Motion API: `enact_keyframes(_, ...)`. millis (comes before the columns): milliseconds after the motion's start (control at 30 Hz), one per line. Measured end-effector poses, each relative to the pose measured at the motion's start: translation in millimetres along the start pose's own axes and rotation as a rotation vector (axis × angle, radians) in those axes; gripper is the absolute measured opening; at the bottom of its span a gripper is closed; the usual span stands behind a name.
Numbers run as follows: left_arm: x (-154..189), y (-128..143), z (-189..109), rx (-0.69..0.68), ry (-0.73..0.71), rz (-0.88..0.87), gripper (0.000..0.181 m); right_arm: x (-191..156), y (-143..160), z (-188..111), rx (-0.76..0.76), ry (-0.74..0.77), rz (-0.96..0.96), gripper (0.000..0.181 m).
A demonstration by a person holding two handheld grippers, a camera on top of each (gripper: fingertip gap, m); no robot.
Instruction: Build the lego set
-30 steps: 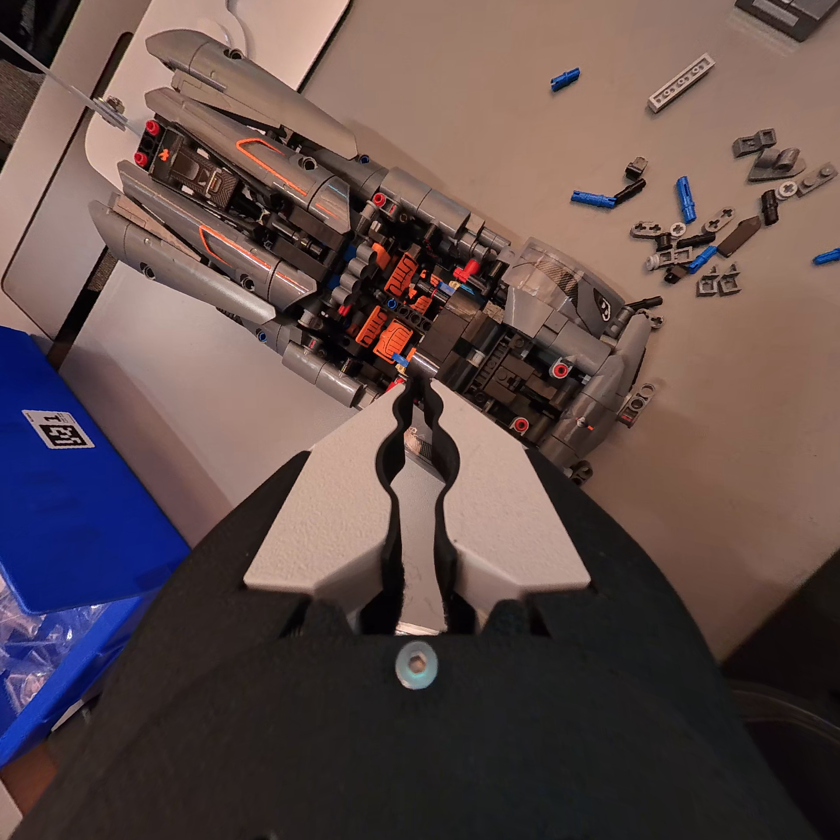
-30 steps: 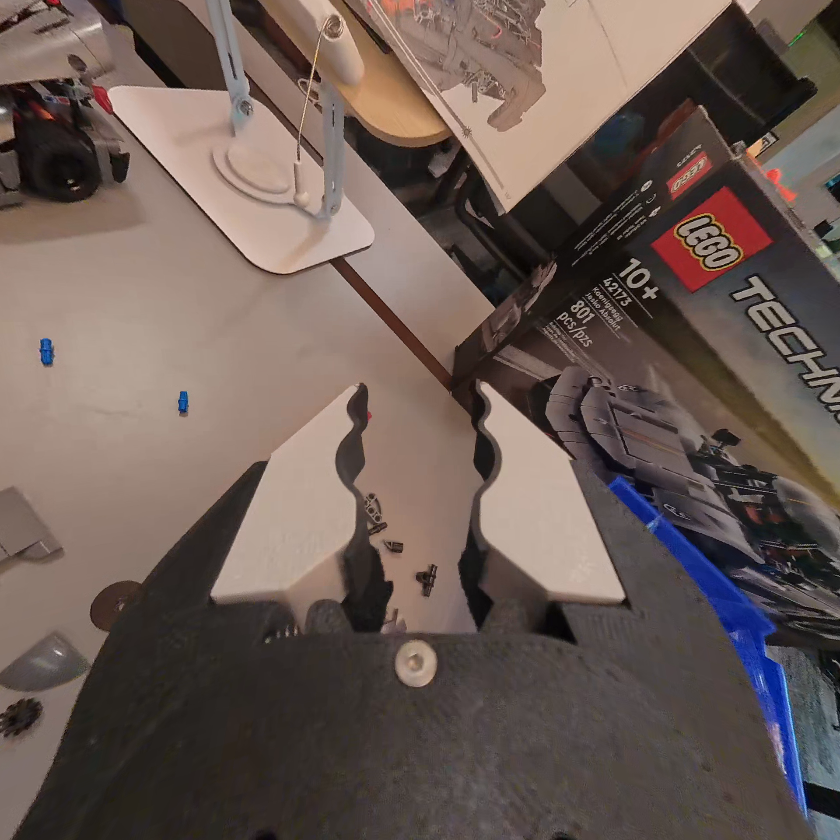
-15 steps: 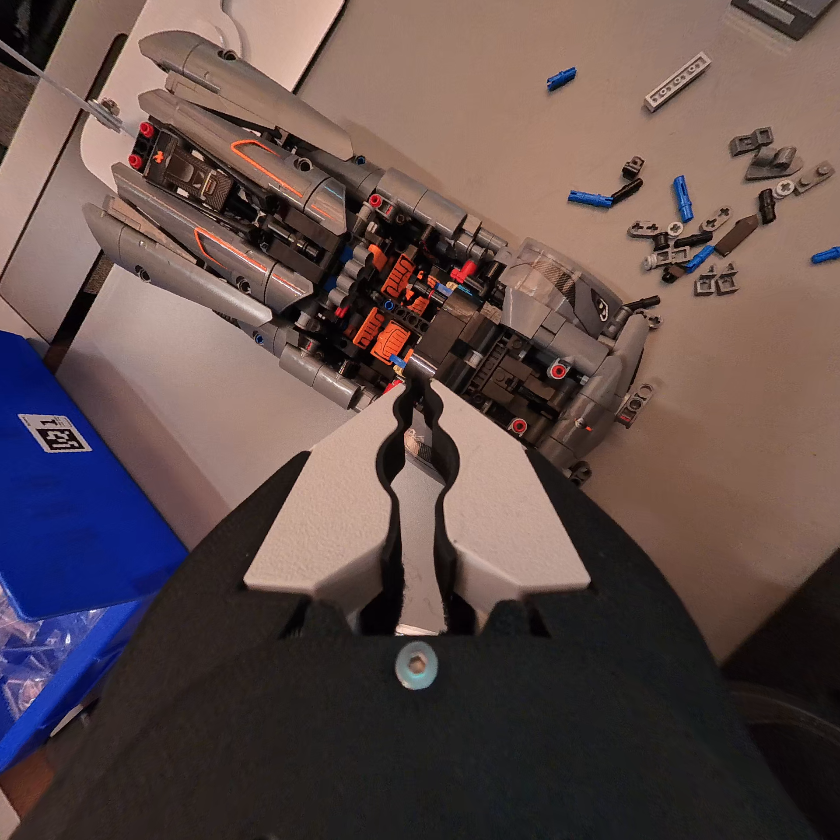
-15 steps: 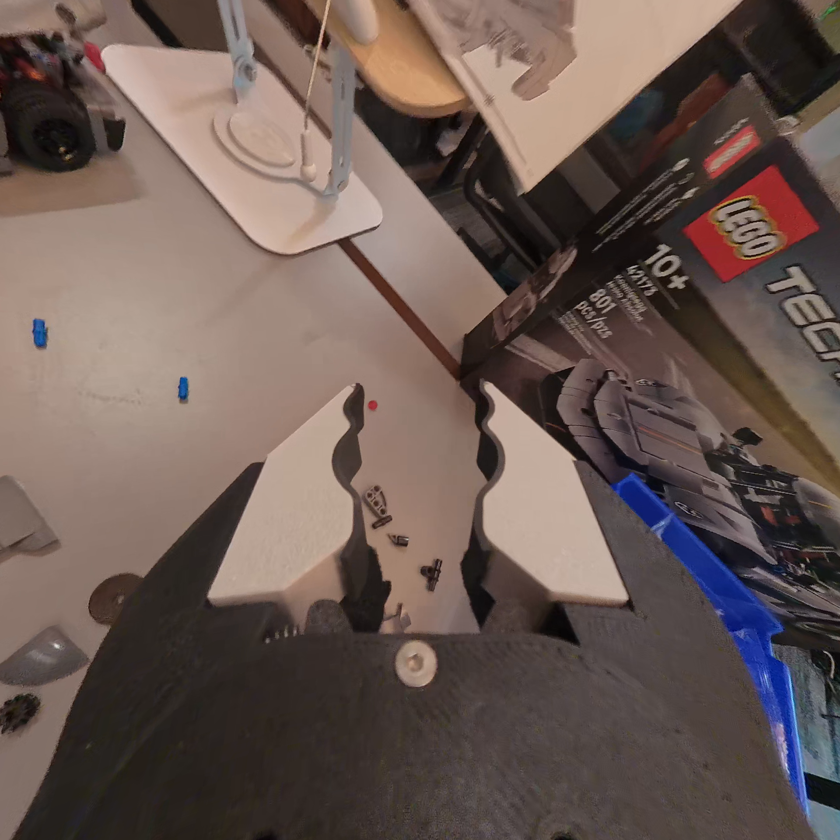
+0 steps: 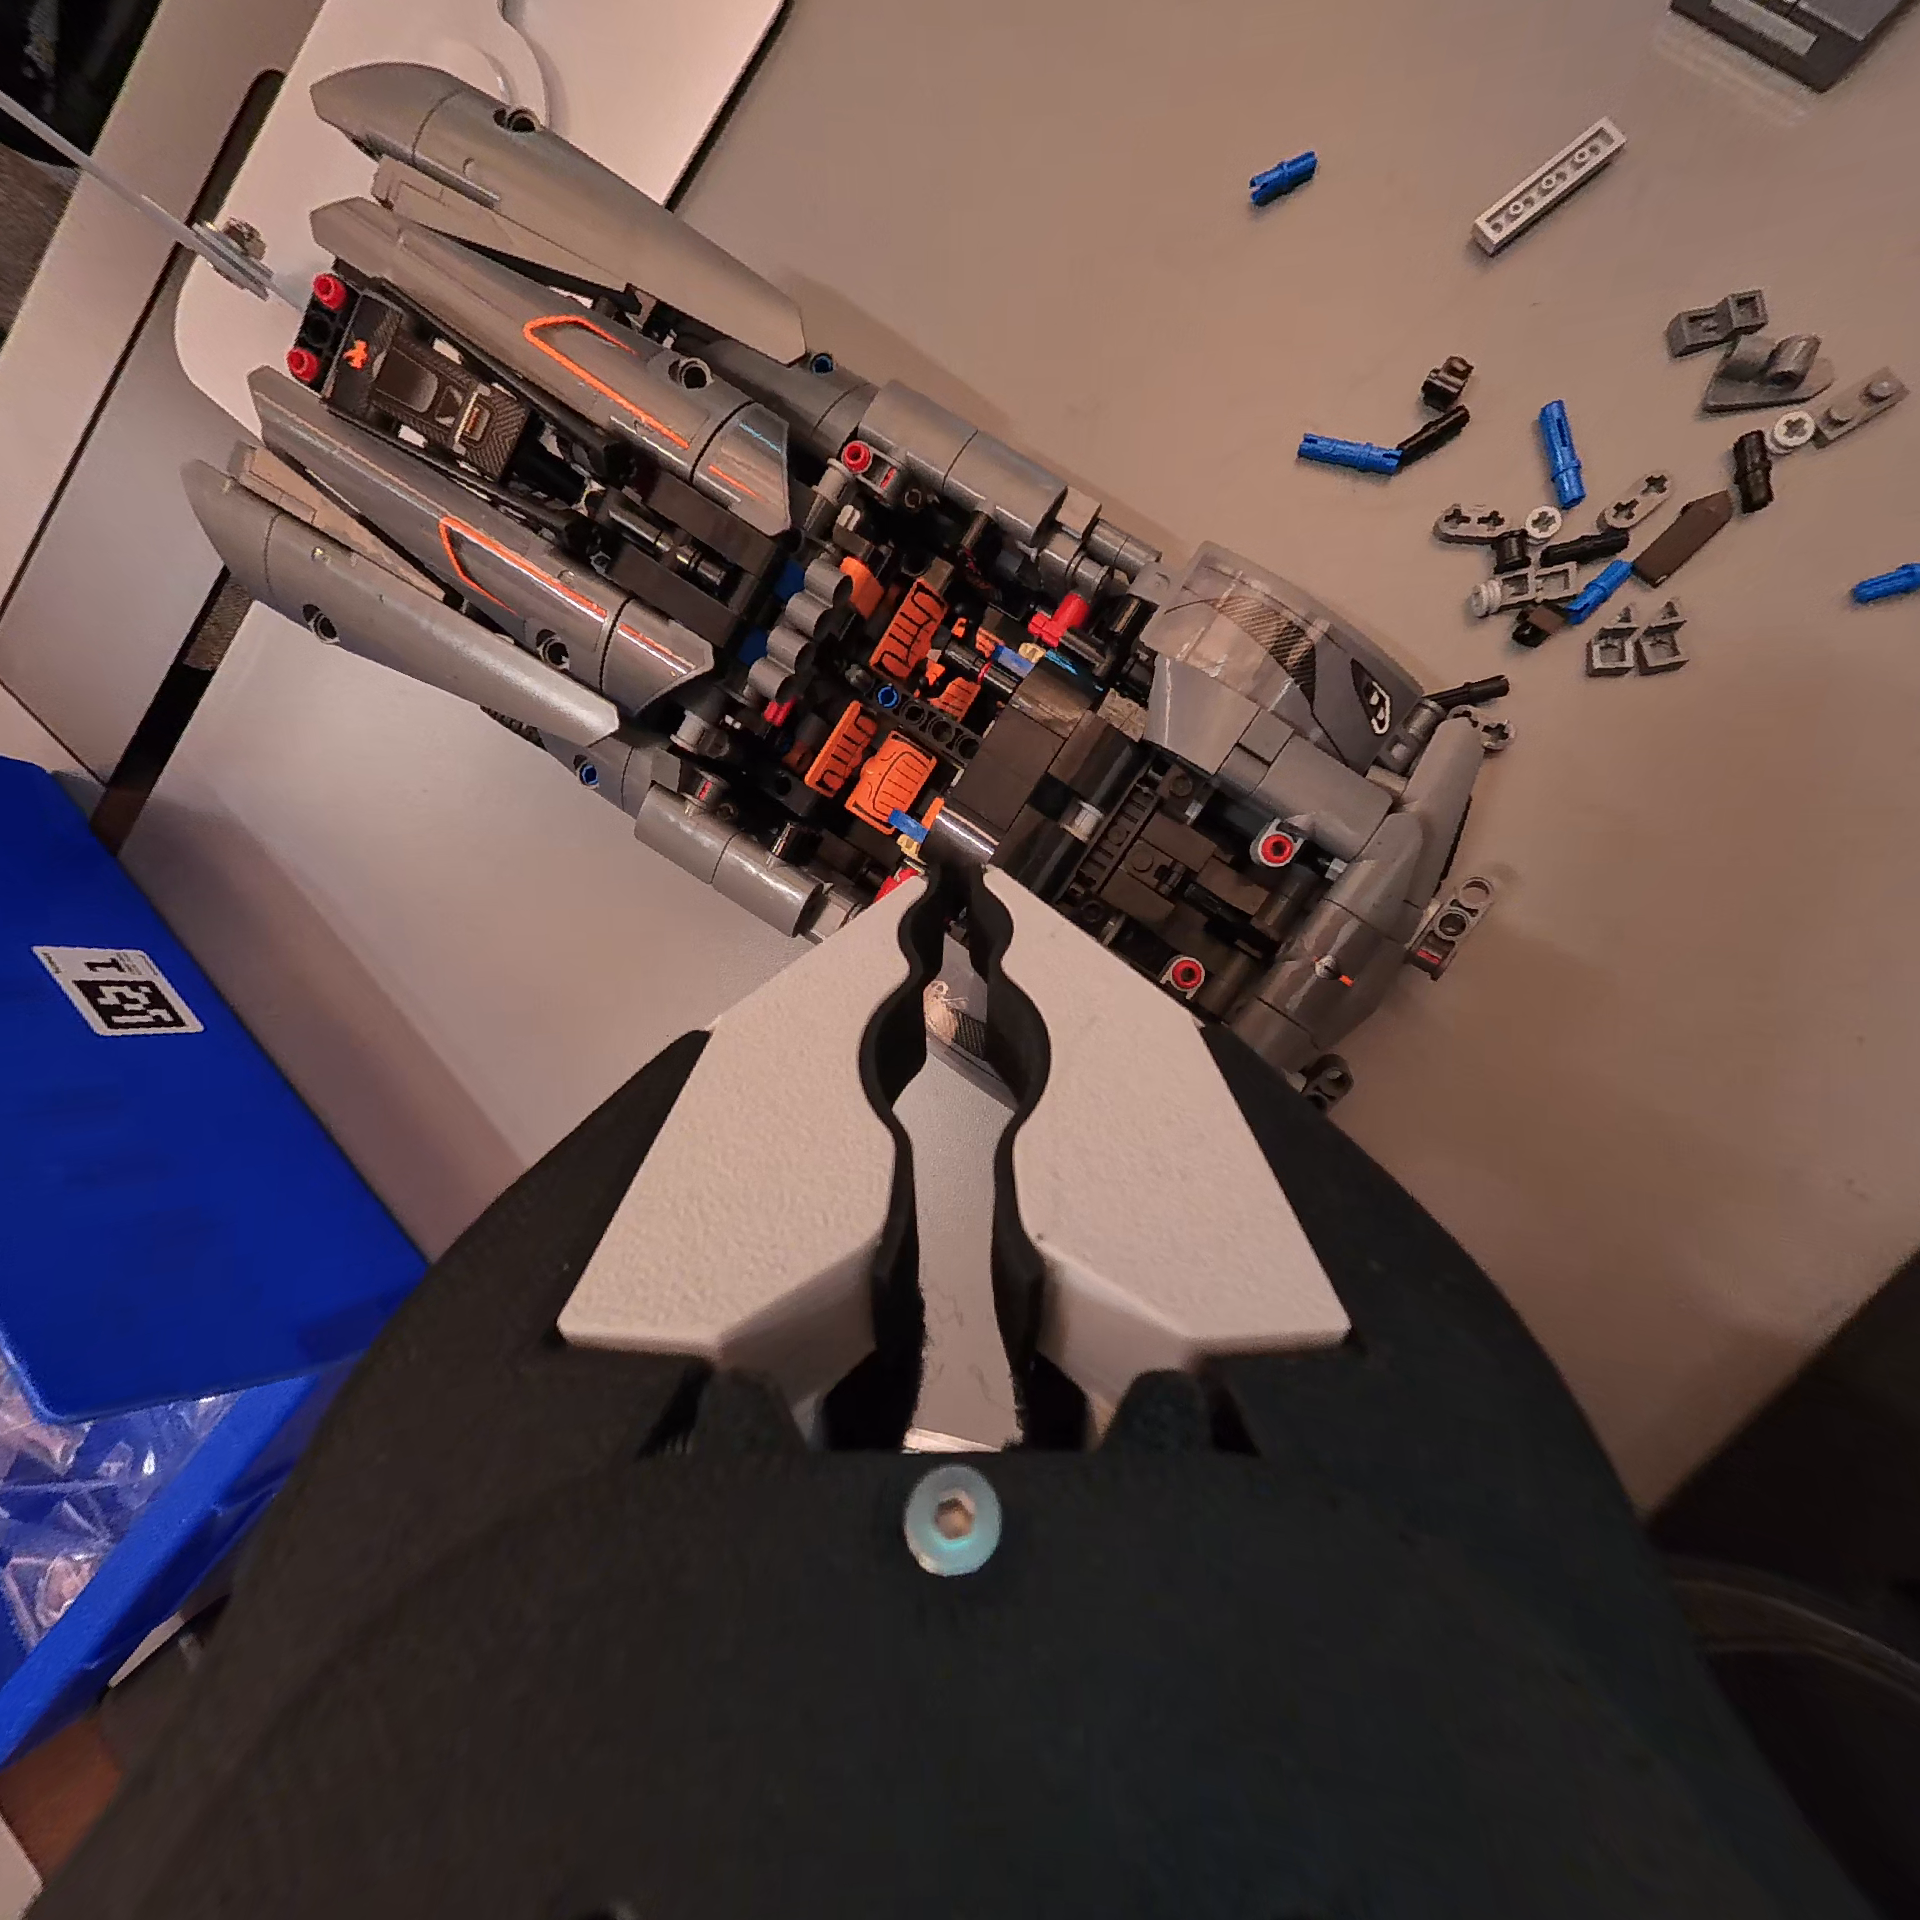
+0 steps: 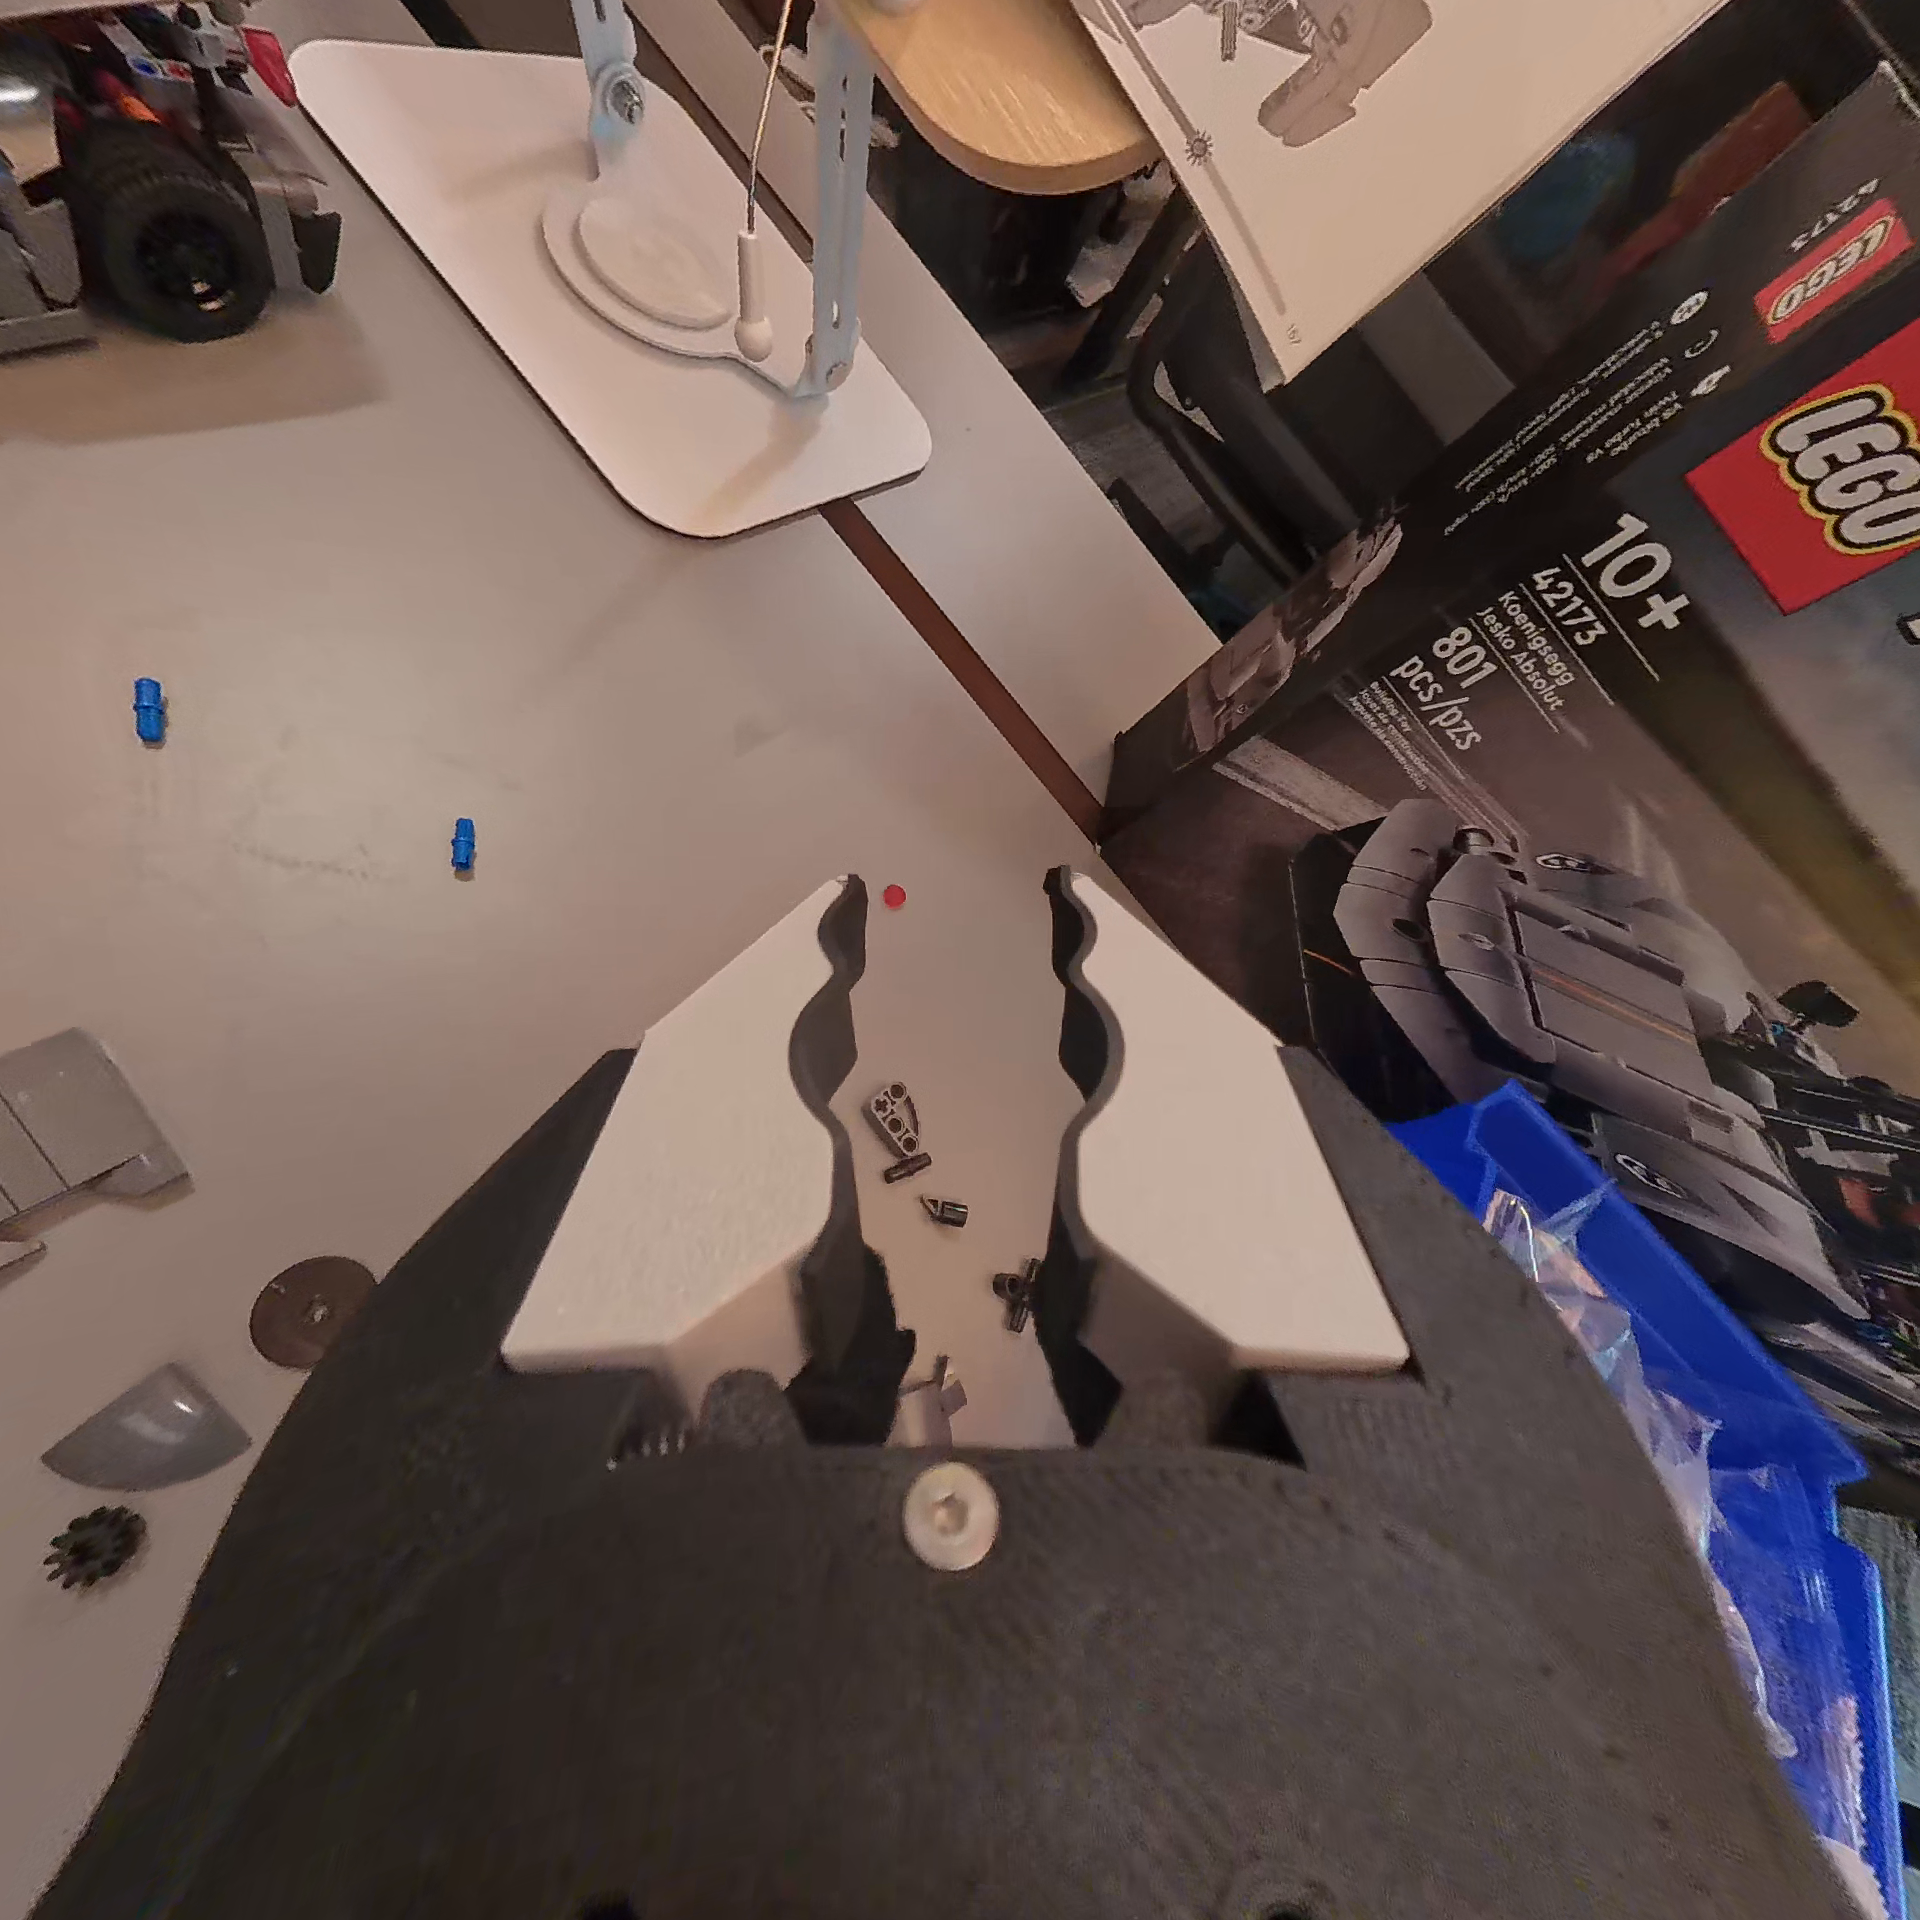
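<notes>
Left gripper: fingers nearly together, tips pinching the car model at its near edge.
Right gripper: fingers standing apart, hovering over small dark pieces.
Surroundings: loose pieces lying beside the model; blue bin sitting left.
Model: lying on the surface, long axis running diagonally, upper-left to lower-right.

A pale grey worktop fills both views under warm, dim light. A dark brown seam divides it from a second pale panel. A white lamp base with pale blue arms stands on it. Beyond the edge, a curved light-wood seat and dark floor show.
</notes>
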State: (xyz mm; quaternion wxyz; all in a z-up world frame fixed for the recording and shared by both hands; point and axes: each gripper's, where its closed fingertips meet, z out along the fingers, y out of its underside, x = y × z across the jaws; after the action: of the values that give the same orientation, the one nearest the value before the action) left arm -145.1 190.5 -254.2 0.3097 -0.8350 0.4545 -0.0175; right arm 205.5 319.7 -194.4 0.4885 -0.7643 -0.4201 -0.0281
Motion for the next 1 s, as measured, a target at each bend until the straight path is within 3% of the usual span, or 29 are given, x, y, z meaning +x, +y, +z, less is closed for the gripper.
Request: enact_keyframes(1000, 0.1, -0.1, 0.3, -0.001, 0.000, 0.002, 0.000, -9.9, 6.0, 5.4, -0.035, -0.038, -0.031, 0.034)
